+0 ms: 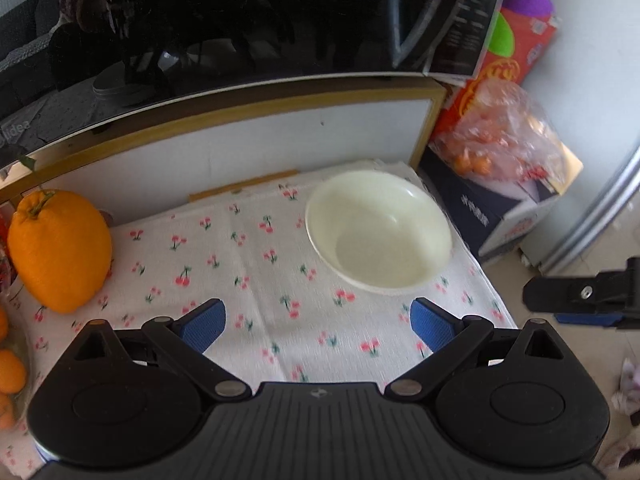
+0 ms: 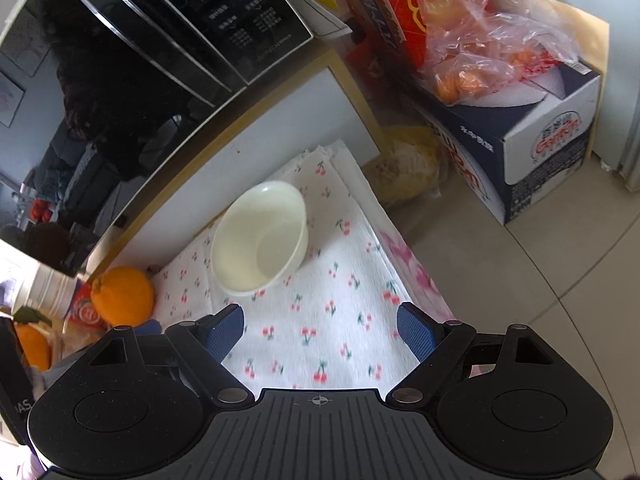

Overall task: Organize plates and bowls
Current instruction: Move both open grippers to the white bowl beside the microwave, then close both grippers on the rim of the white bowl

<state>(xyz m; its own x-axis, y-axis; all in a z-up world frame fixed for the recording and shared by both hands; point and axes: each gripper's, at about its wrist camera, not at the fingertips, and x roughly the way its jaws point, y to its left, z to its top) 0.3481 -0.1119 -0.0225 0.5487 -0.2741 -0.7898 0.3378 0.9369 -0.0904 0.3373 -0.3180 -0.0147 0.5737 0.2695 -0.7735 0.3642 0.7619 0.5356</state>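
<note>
A cream bowl (image 1: 380, 232) stands upright and empty on a white cloth with a cherry print (image 1: 248, 280), near its far right corner. It also shows in the right wrist view (image 2: 260, 236). My left gripper (image 1: 318, 328) is open and empty, hovering above the cloth just short of the bowl. My right gripper (image 2: 320, 330) is open and empty, above the cloth (image 2: 320, 320) with the bowl ahead and to its left. The right gripper's tip shows at the right edge of the left wrist view (image 1: 584, 296). No plates are in view.
A black microwave (image 1: 240, 20) on a white shelf stands behind the cloth. A large orange (image 1: 60, 248) lies at the cloth's left, with smaller oranges beside it. Cardboard boxes (image 2: 520, 148) and a bag of oranges (image 2: 480, 40) stand on the right. Tiled floor (image 2: 540, 300) lies beyond the cloth's right edge.
</note>
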